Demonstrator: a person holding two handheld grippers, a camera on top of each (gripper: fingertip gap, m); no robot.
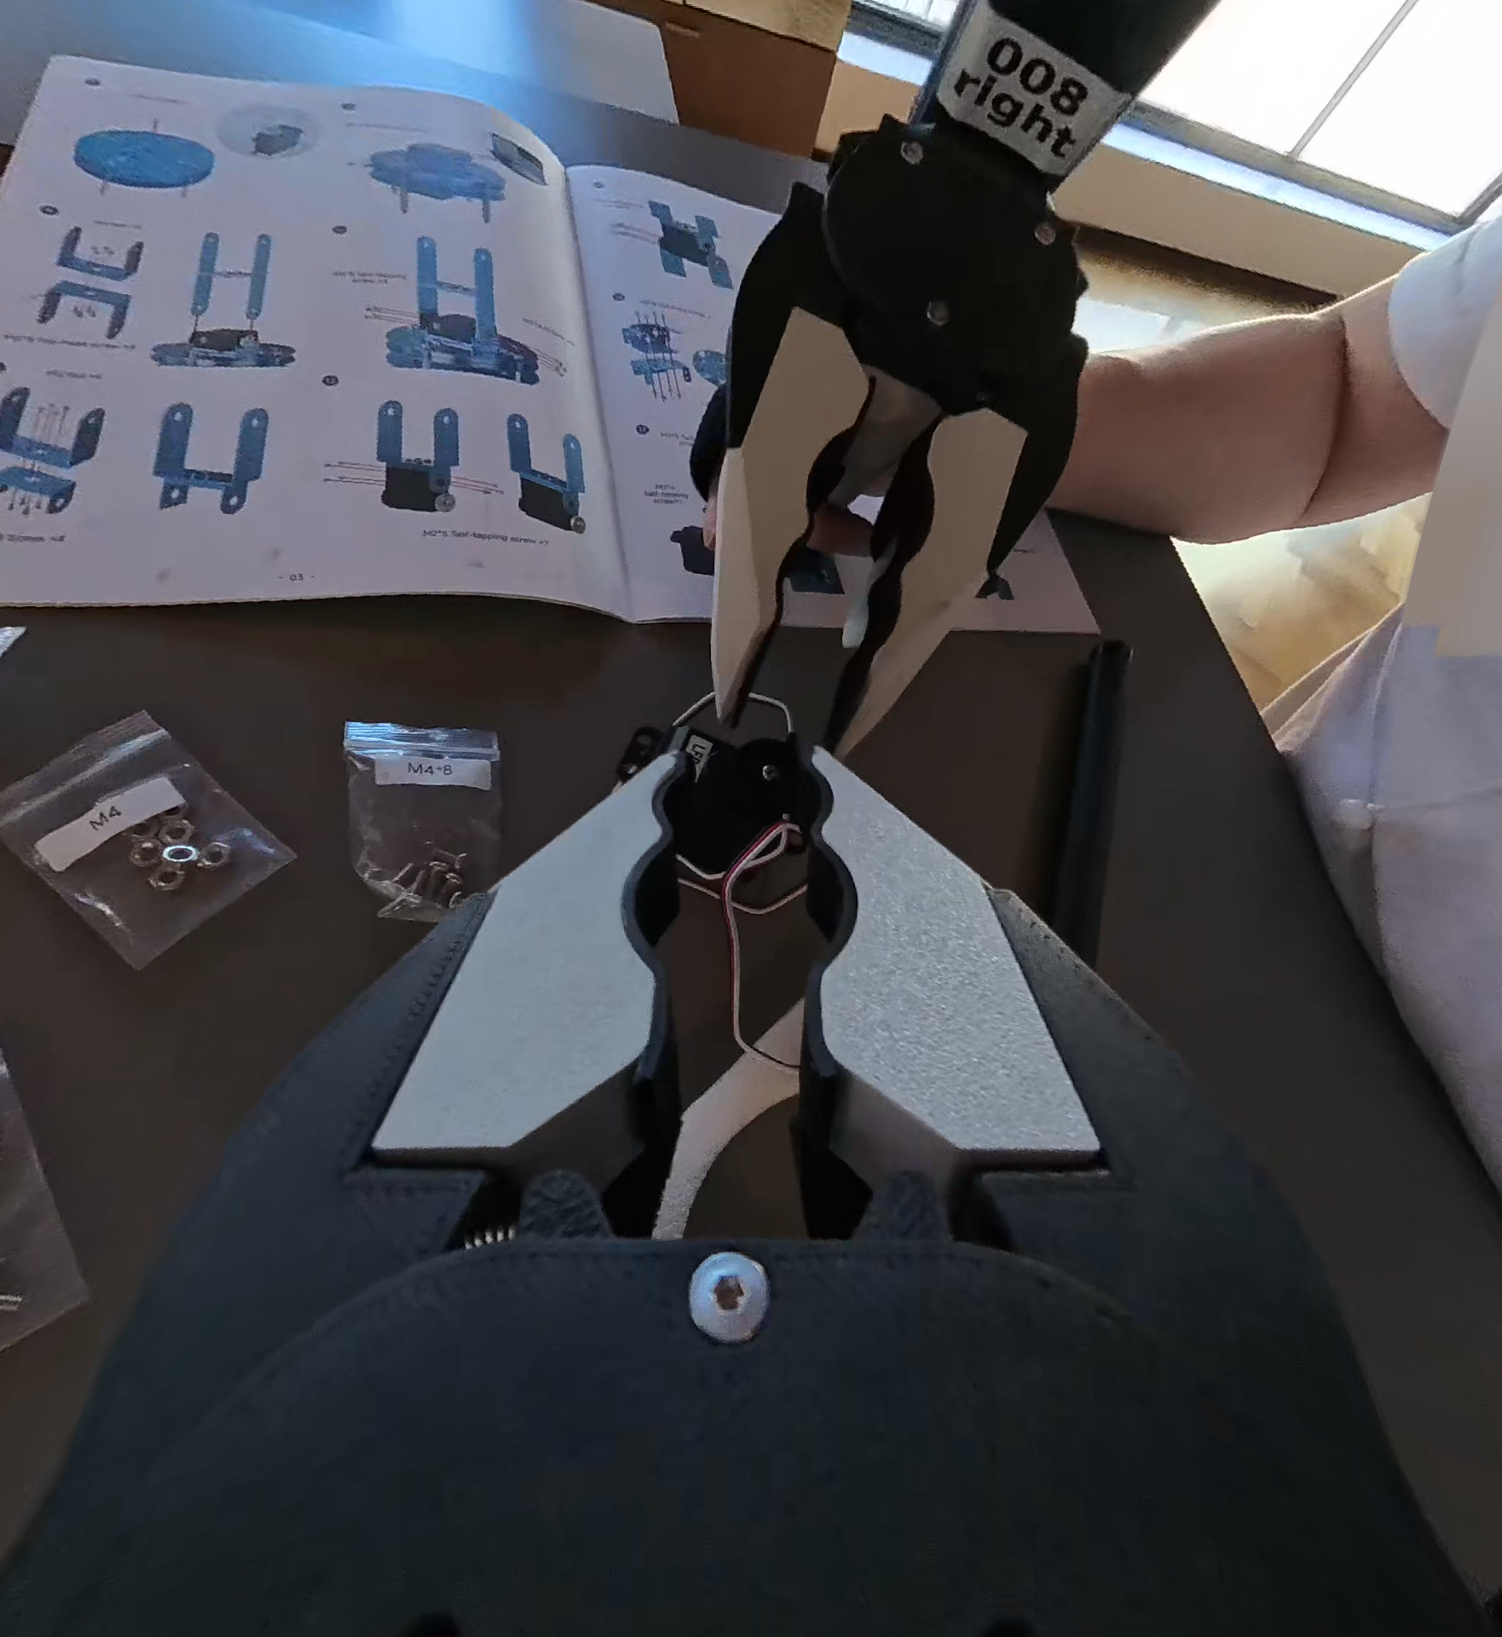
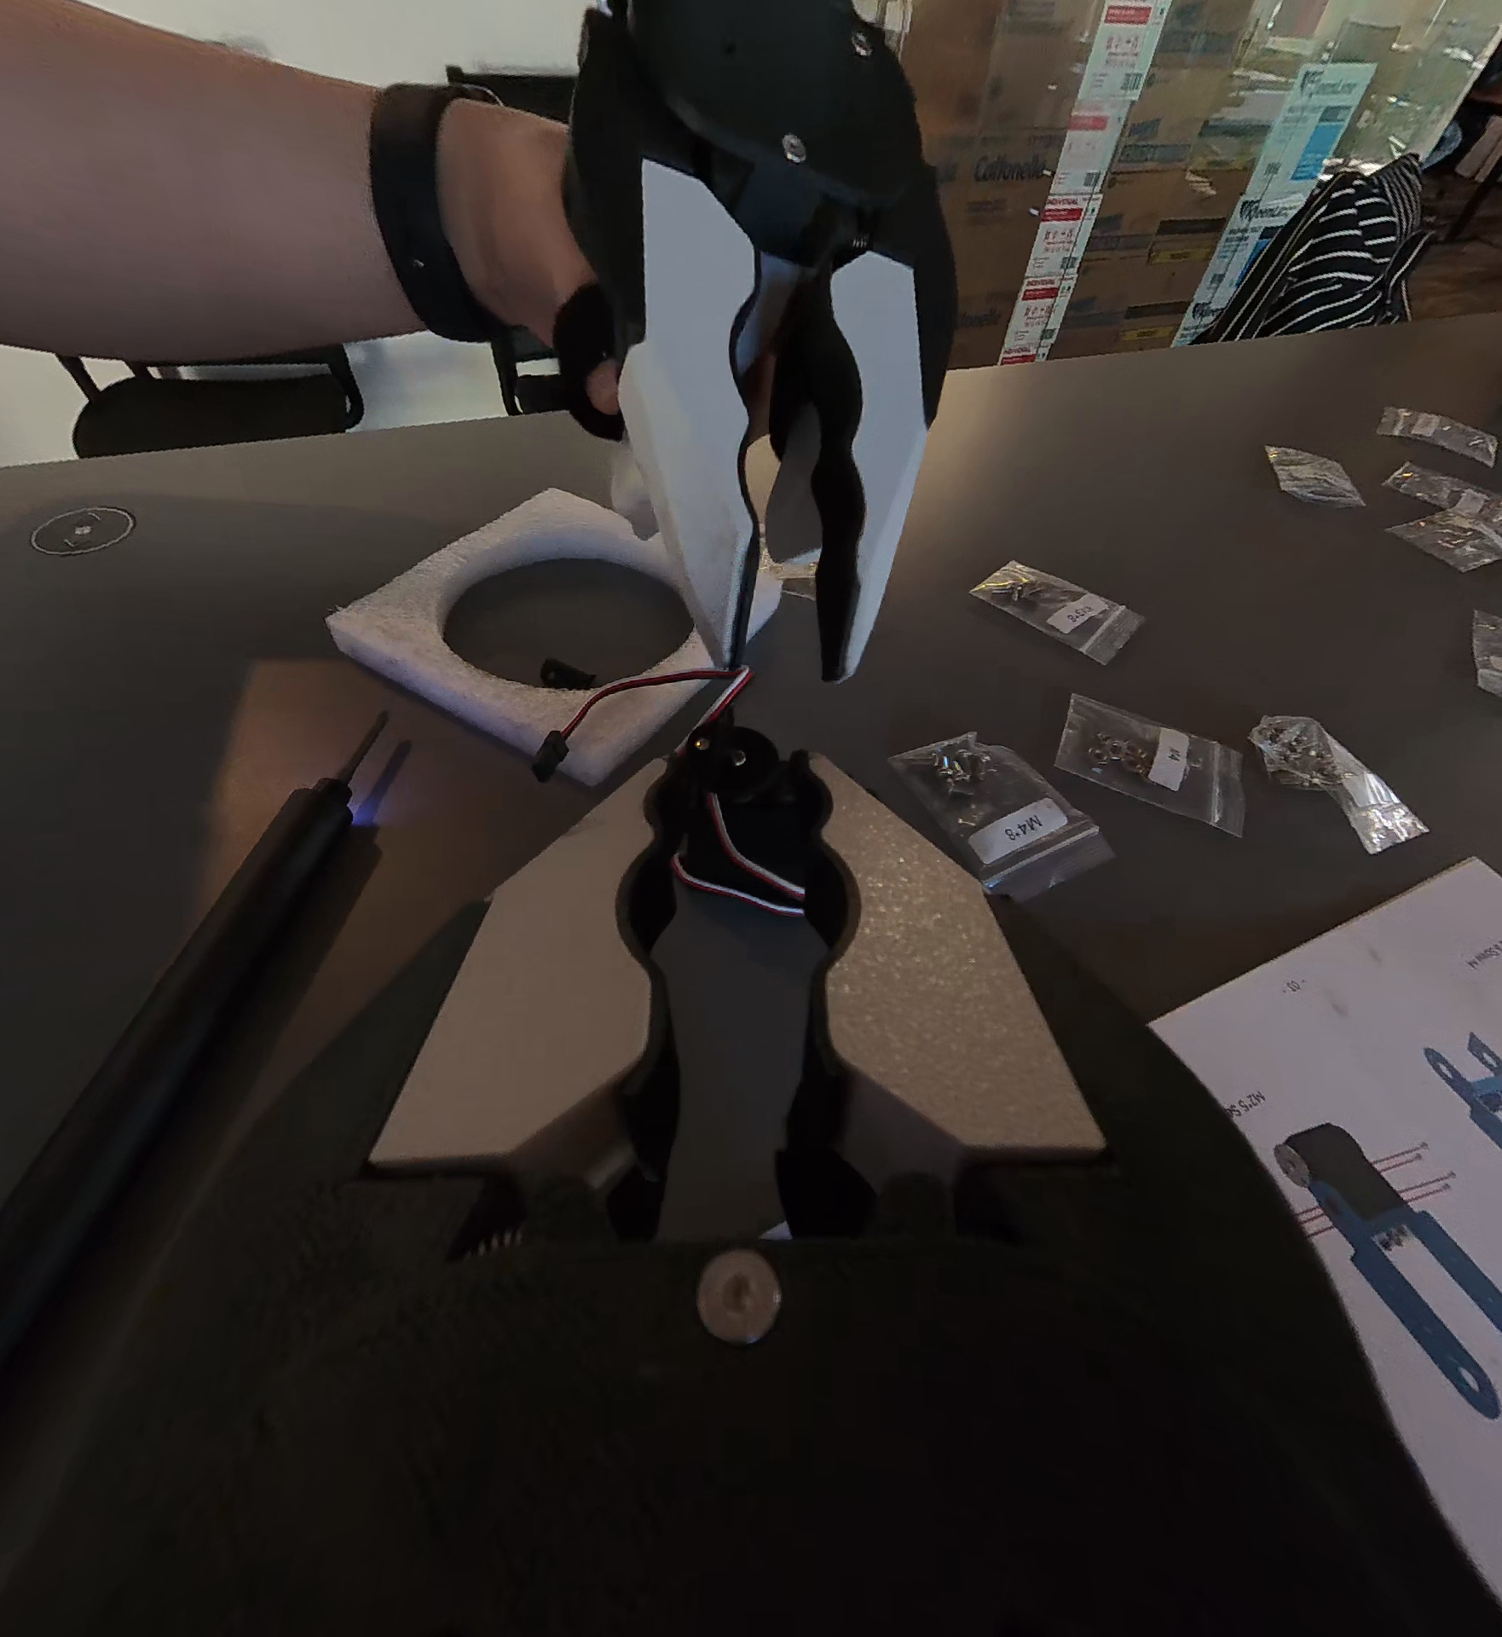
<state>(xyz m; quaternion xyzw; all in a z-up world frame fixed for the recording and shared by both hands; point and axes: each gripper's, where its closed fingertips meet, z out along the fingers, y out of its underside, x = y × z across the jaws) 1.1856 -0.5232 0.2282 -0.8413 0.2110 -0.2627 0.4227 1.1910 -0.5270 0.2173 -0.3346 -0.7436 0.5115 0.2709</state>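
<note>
From my left wrist view, my left gripper (image 1: 737,779) is clamped on a small black servo (image 1: 734,793), its red, white and dark wire (image 1: 752,895) trailing back between the fingers; holding it off the worktop (image 1: 951,797) presumably keeps it steady. My right gripper (image 1: 787,722) comes down from above, tips slightly apart at the servo's far end. An open instruction booklet (image 1: 287,354) and bags of nuts (image 1: 136,841) and screws (image 1: 424,824) lie near, apparently for reference and reach. From my right wrist view, the servo (image 2: 734,779) sits between my right gripper's (image 2: 734,771) fingers, though I cannot tell if they grip. The left gripper (image 2: 783,669) hangs above, one fingertip at the wire (image 2: 641,686). White foam packing (image 2: 499,611) lies beyond, a black screwdriver (image 2: 154,1019) alongside.
</note>
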